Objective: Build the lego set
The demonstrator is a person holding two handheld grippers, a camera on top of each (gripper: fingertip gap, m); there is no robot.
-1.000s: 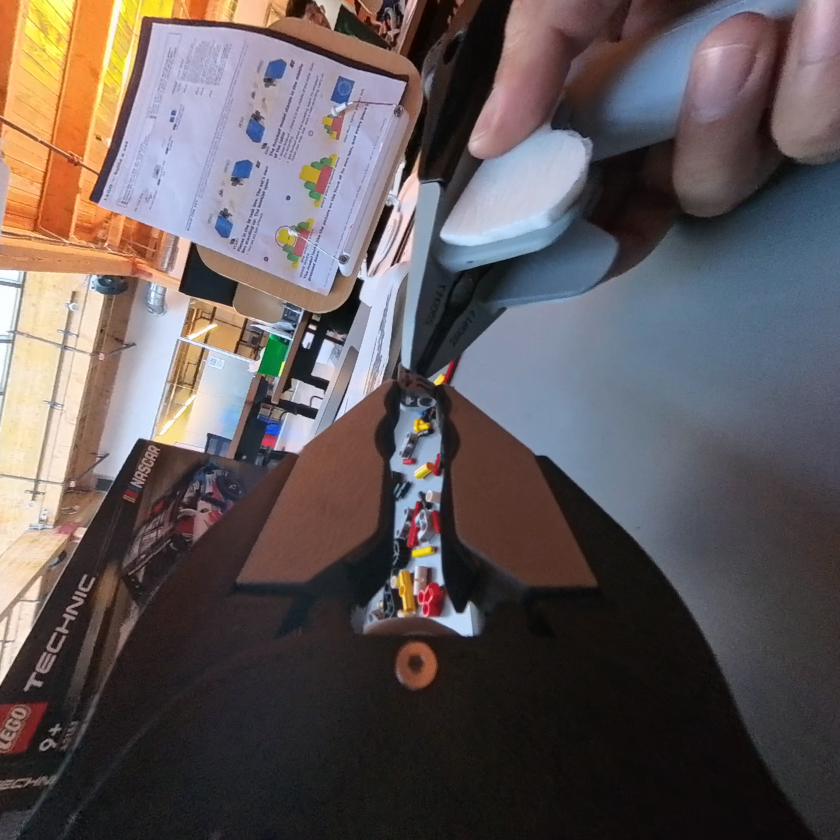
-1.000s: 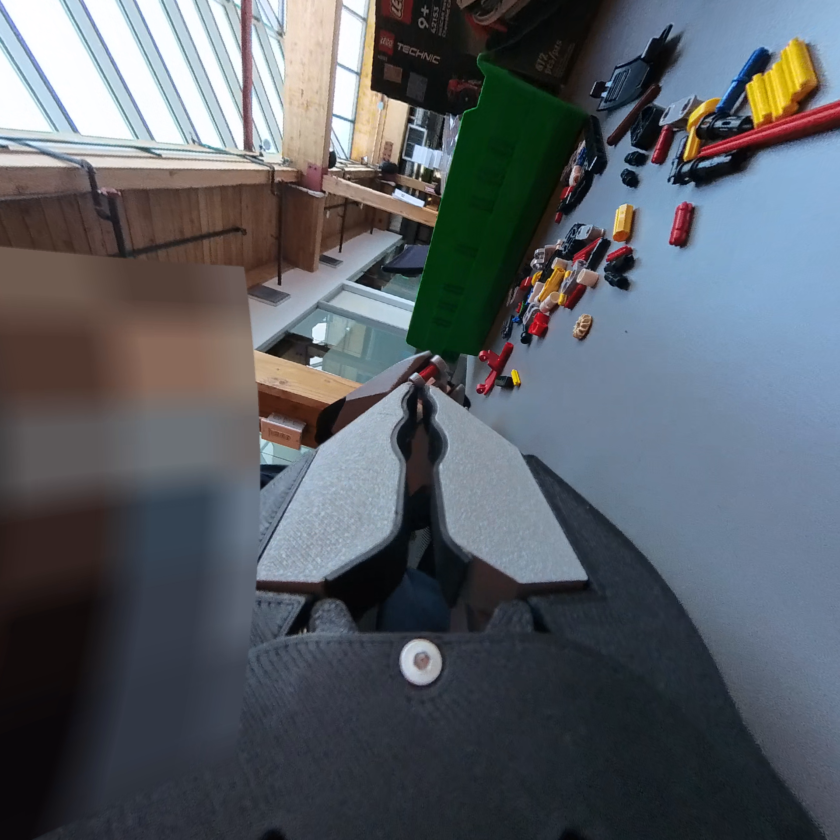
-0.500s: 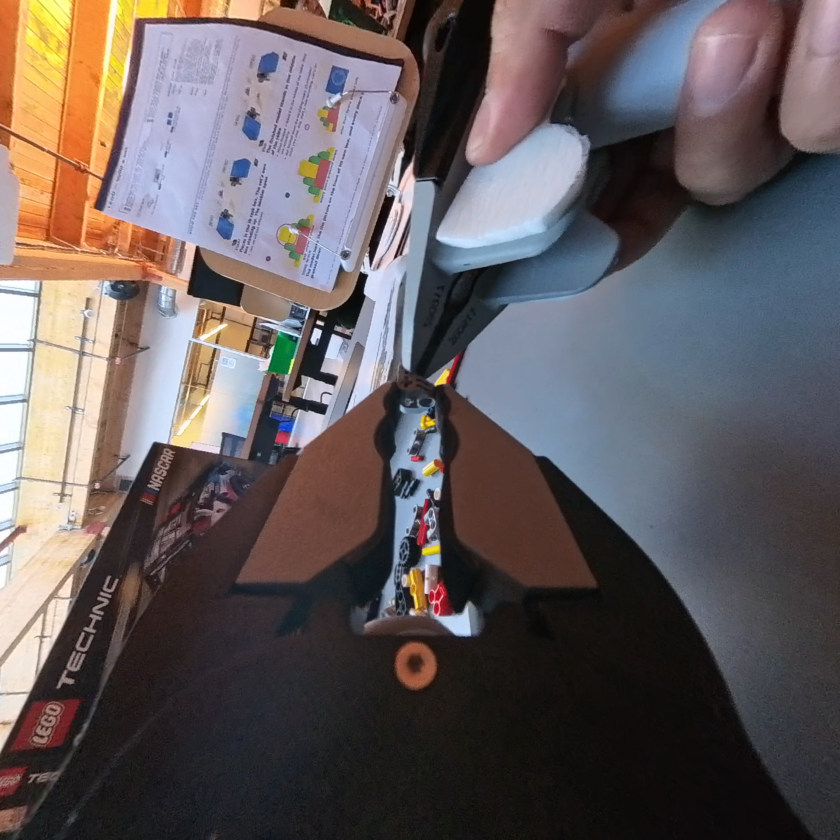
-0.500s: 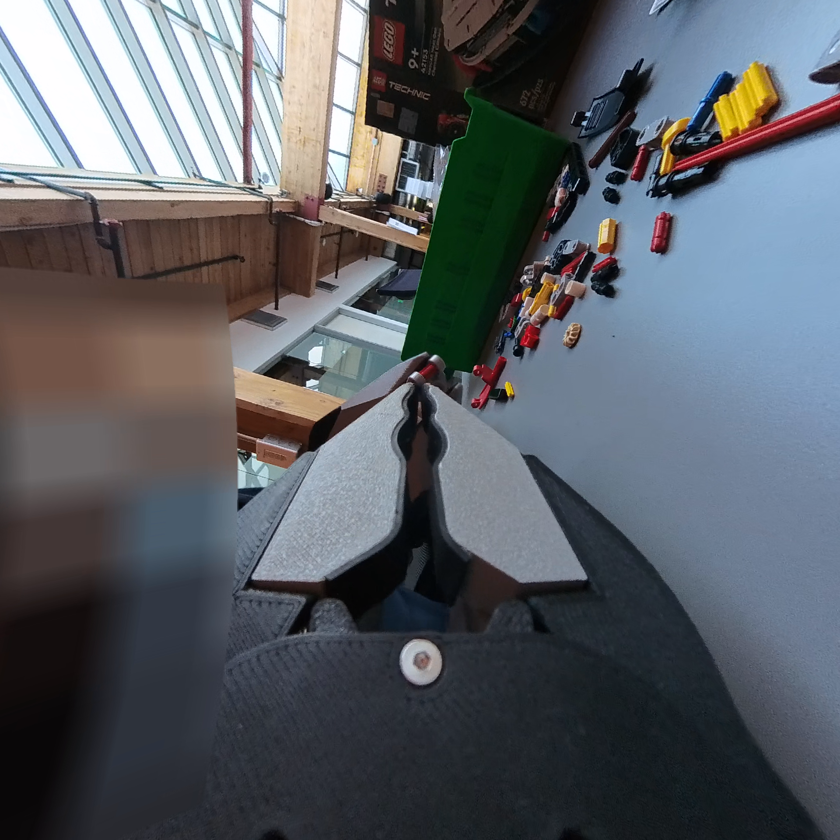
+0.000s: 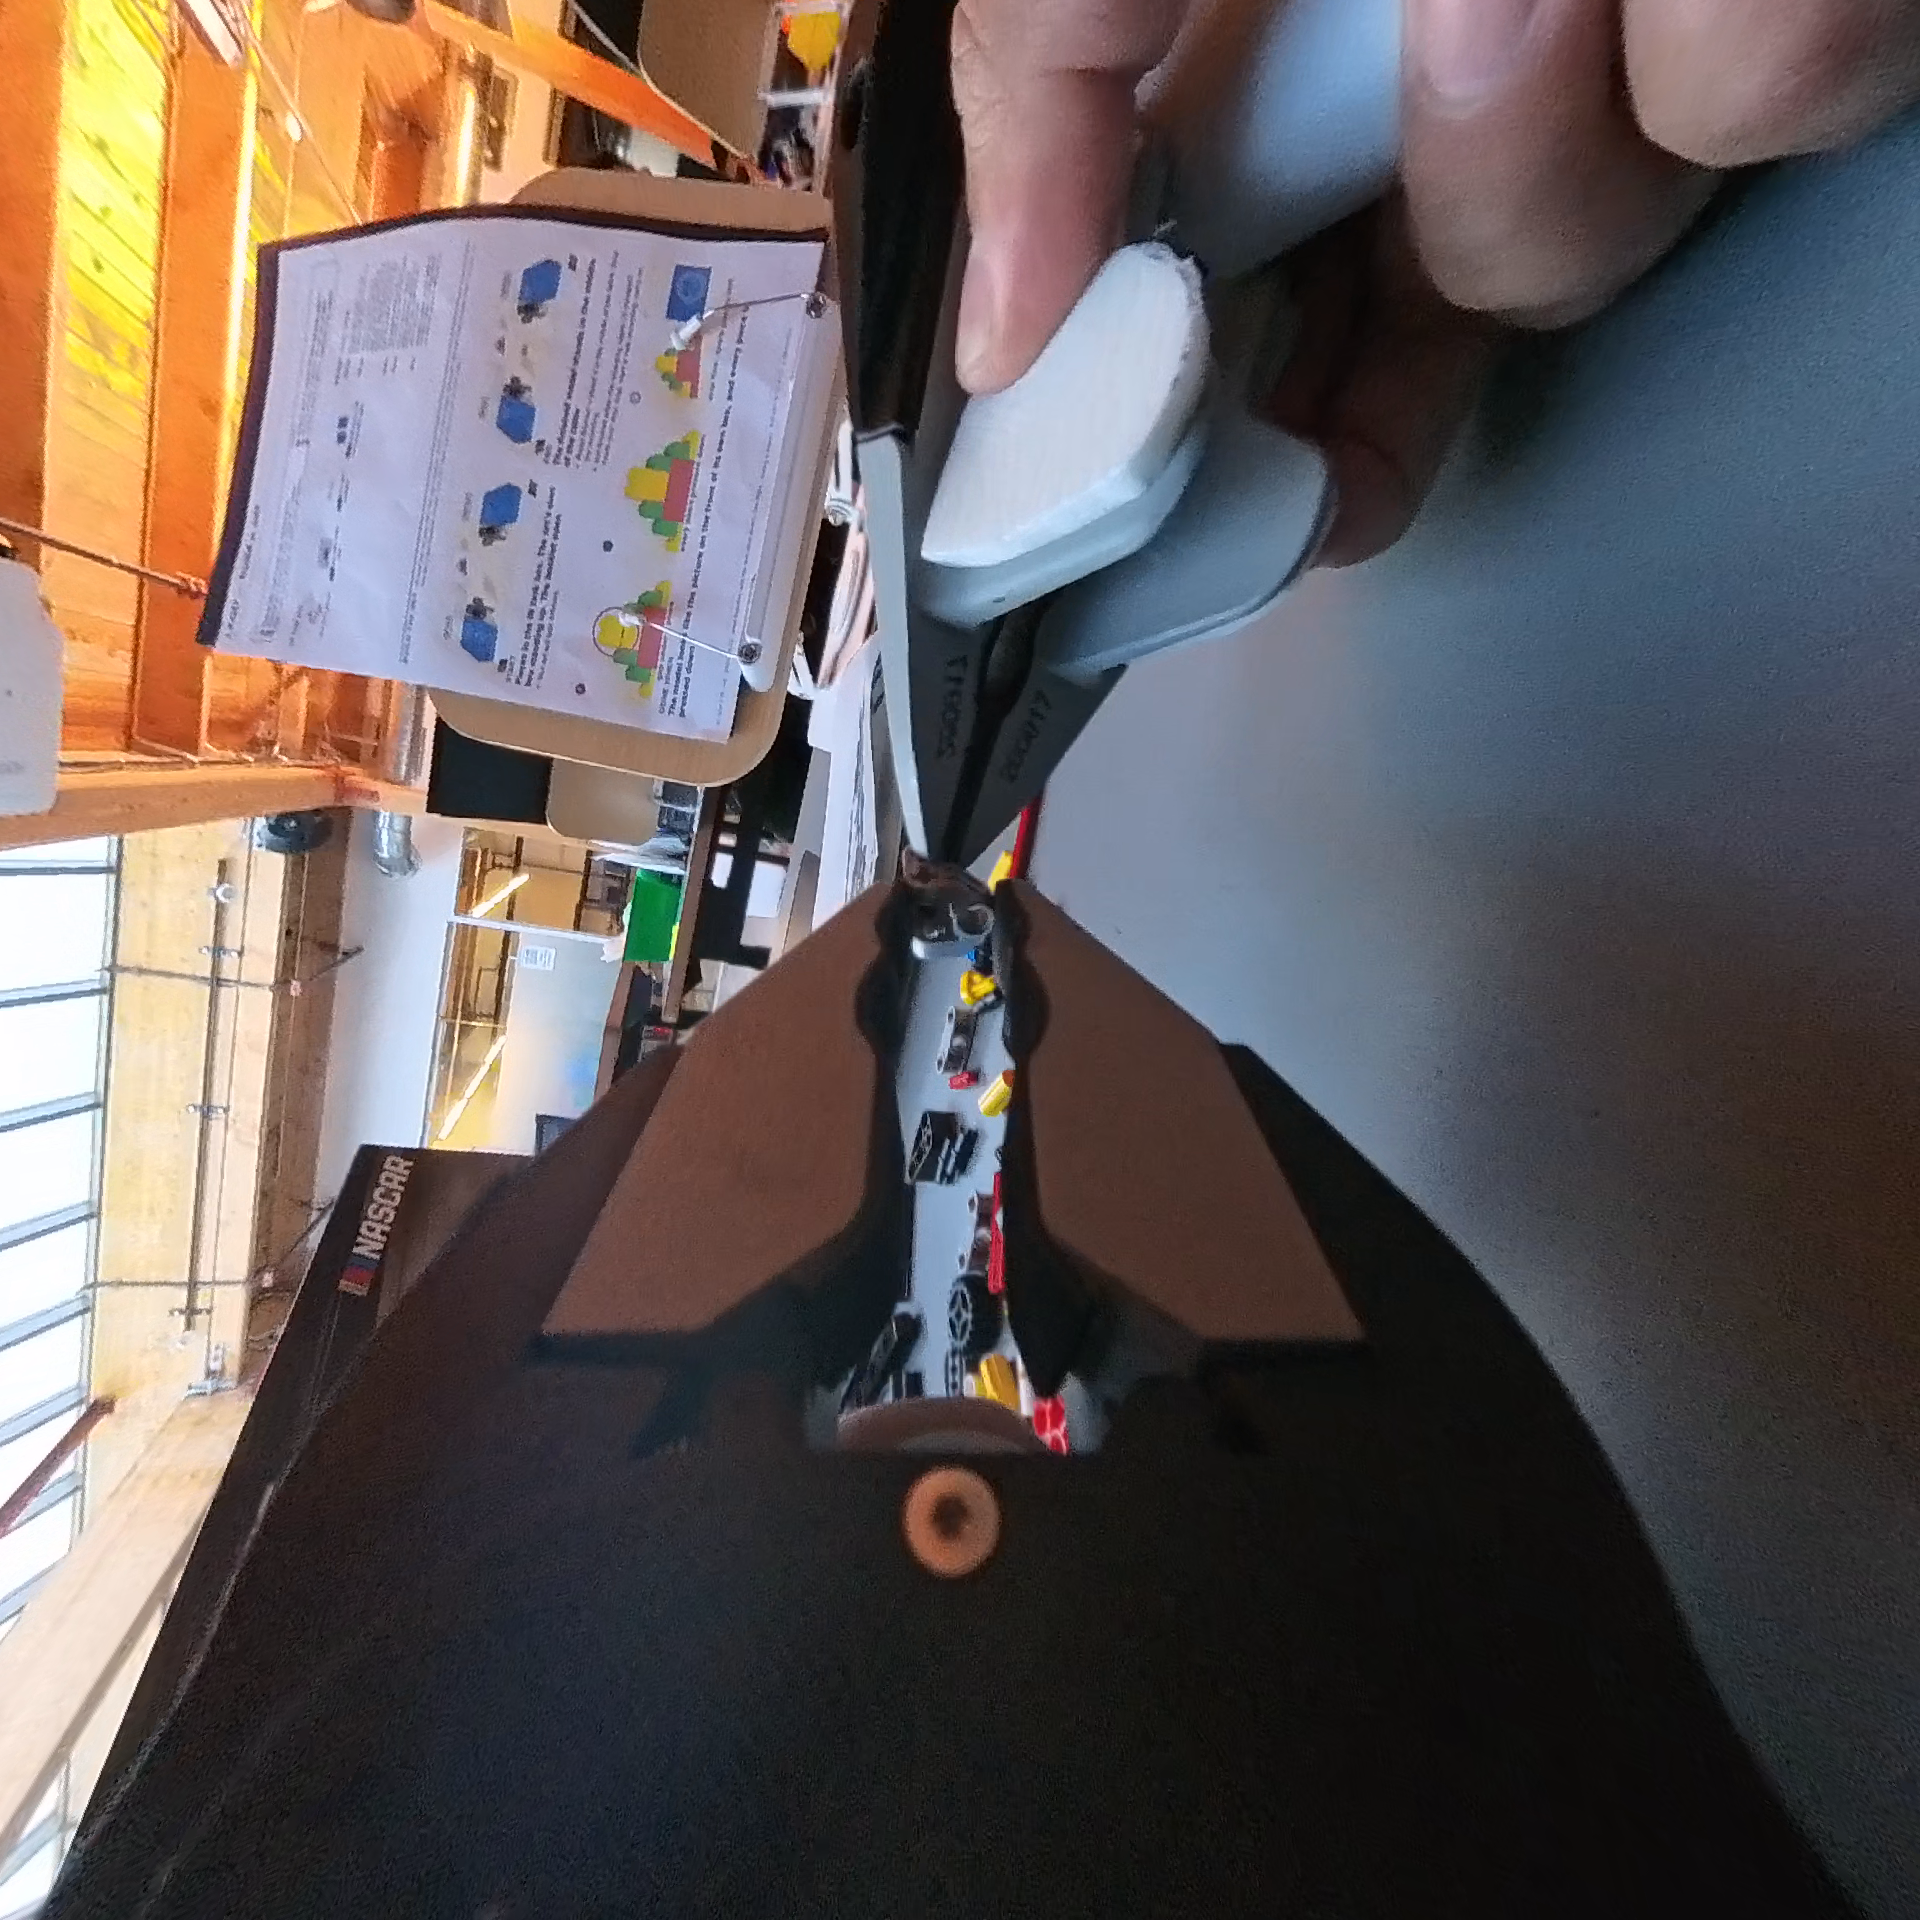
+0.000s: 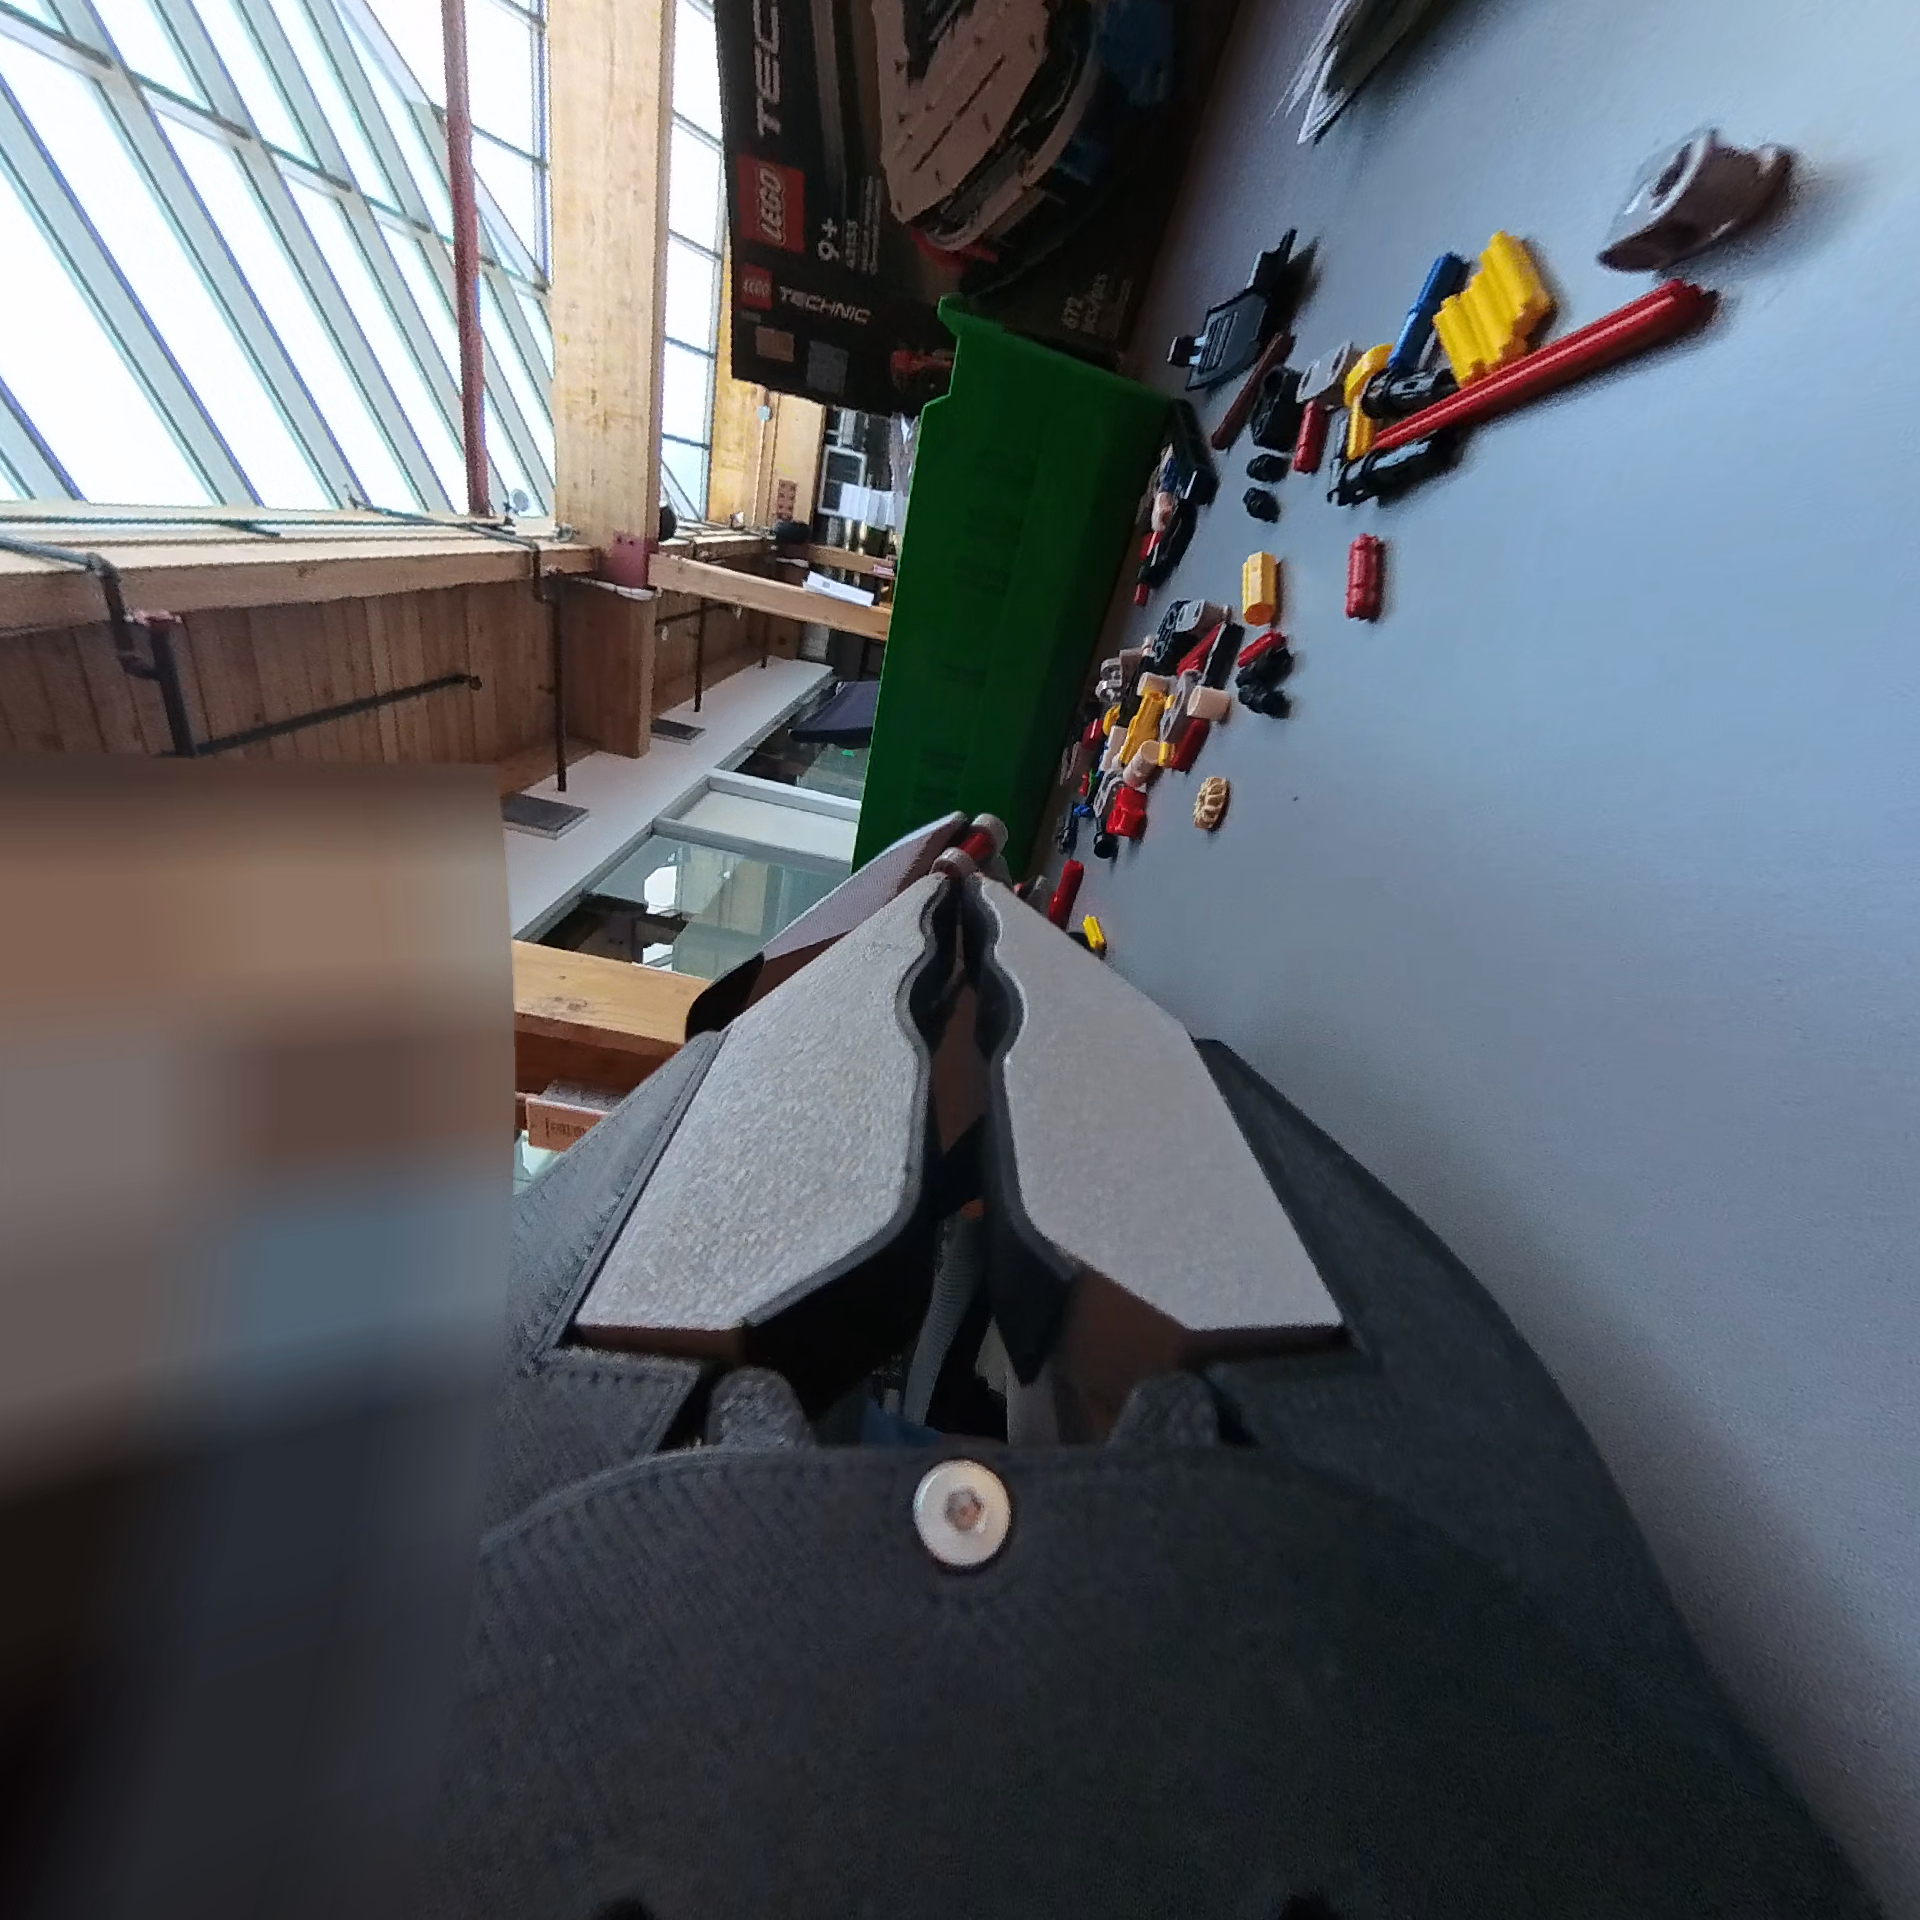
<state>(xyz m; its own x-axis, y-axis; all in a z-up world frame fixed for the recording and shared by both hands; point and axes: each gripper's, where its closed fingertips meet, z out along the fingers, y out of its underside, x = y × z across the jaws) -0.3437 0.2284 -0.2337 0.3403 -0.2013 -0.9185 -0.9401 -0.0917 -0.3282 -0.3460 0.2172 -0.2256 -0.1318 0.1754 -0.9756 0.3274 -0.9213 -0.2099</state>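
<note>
My left gripper (image 5: 951, 914), with brown fingers, is shut on a small grey brick piece (image 5: 943, 920) held at its tips above the grey table (image 5: 1558, 1039). My right gripper (image 5: 935, 854), with grey fingers, comes down from above in a person's hand (image 5: 1455, 156). Its shut tips meet that piece. In the right wrist view my right gripper (image 6: 961, 883) is shut, and the small grey and red piece (image 6: 977, 836) sits right at its tips. A brown finger (image 6: 873, 894) of the left gripper lies against the piece from the left.
A green bin (image 6: 997, 582) lies beside several loose bricks (image 6: 1174, 707). A long red axle (image 6: 1538, 364) and a yellow ridged piece (image 6: 1491, 307) lie farther off. A black set box (image 6: 883, 156) stands behind. A clipboard with an instruction sheet (image 5: 520, 468) hangs at the back. Both grippers' tips are close together, under 4 cm apart.
Both grippers have shifted together, tips still meeting. The loose bricks lie nearer and lower in the right view. The left fingers have closed a little on the small piece.
</note>
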